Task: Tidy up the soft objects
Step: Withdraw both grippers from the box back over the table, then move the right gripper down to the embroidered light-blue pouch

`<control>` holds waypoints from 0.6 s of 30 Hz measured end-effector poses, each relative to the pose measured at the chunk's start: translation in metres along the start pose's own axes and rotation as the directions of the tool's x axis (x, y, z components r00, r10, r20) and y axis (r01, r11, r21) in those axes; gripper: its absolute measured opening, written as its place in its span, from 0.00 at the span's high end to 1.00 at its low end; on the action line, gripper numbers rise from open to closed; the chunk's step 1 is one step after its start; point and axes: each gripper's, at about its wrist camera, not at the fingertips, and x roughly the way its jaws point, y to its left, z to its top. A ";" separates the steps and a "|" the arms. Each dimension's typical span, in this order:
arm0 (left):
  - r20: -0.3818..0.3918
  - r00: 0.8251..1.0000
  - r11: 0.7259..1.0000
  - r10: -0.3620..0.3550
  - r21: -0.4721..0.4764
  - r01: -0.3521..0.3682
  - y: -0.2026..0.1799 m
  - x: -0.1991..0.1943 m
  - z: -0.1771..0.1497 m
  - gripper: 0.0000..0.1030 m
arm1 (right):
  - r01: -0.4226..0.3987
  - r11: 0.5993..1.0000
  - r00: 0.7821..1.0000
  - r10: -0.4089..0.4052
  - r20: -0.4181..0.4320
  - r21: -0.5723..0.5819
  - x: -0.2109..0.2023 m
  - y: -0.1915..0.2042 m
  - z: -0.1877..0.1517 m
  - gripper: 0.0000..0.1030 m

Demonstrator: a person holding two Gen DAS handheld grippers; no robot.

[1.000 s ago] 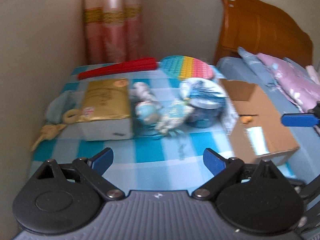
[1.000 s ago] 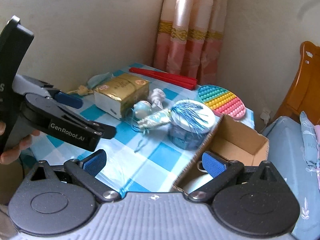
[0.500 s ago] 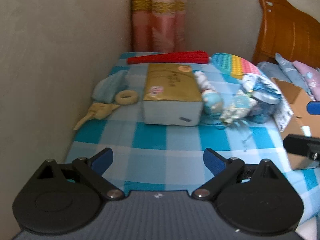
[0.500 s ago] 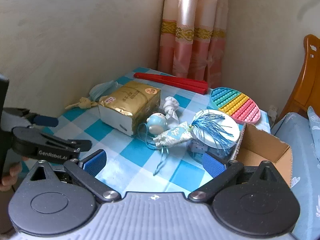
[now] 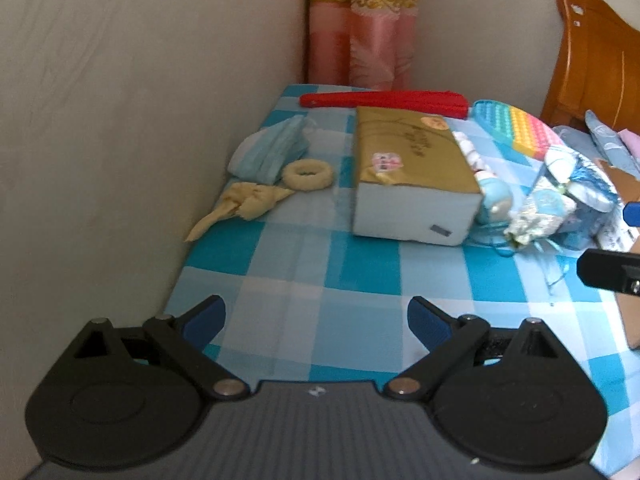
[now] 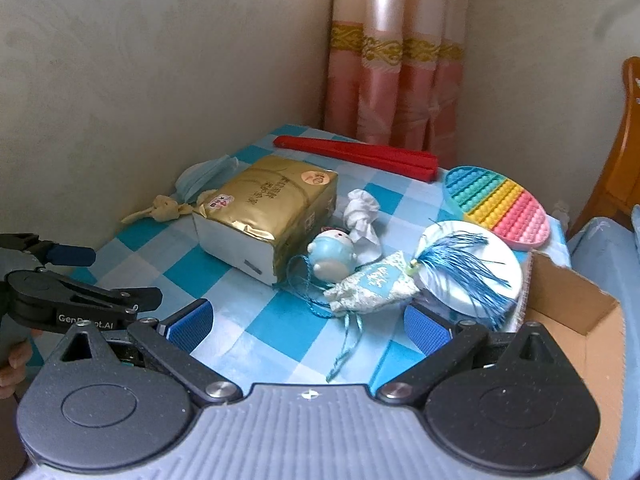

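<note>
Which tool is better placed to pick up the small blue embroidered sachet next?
Probably the right tool: the small blue embroidered sachet lies just ahead of its open jaws. The left tool, also open, faces bare checked tablecloth.

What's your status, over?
Left gripper open, empty. Right gripper open, empty. Soft things on table untouched: face mask, scrunchie. Cardboard box nearby.
</note>
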 end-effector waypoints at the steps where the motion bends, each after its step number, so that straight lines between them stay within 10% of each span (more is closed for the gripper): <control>1: 0.000 1.000 1.000 0.004 0.001 -0.004 0.001 0.002 0.000 0.05 | -0.007 1.000 1.000 0.007 -0.004 -0.004 0.003 -0.001 0.002 0.00; 18: 0.001 1.000 1.000 0.009 -0.008 -0.009 0.004 0.017 0.003 0.03 | -0.029 0.994 0.999 0.024 -0.044 -0.109 0.061 -0.003 0.033 0.00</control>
